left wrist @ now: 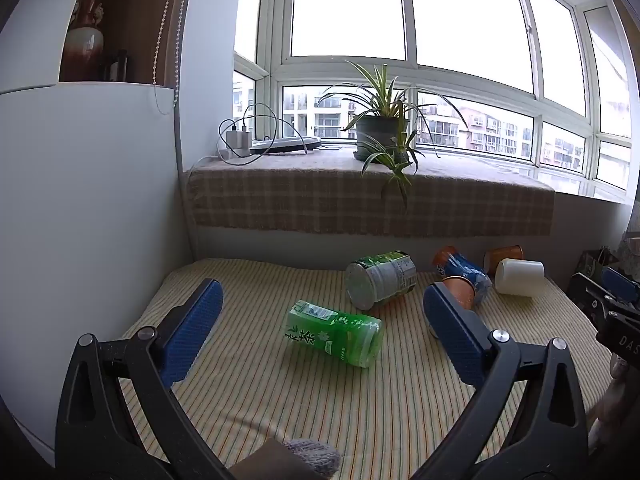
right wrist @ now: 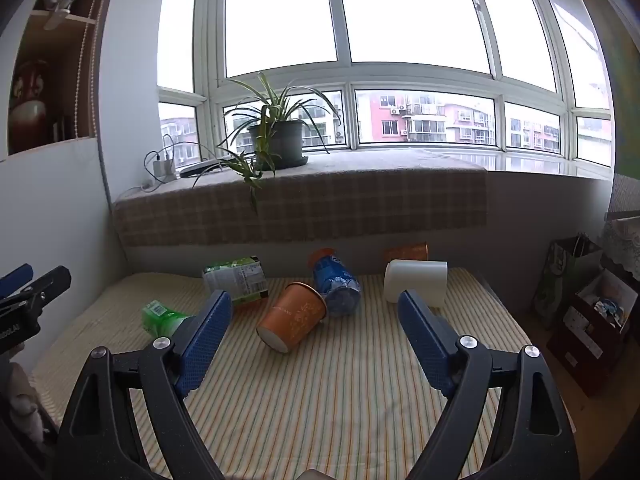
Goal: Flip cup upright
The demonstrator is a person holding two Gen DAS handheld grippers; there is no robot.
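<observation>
Orange paper cup point(right wrist: 292, 317) is seen lying on its side on the striped tabletop point(right wrist: 340, 392), base toward the camera, rim touching a toppled blue cup point(right wrist: 336, 282), with a white cup point(right wrist: 416, 282) well apart on the right. Right claw point(right wrist: 316, 340) and left claw point(left wrist: 324, 334) are both held wide apart, nothing gripped. The cup is judged light and easily crushed; a gentle hold across the mid-wall is advised.
</observation>
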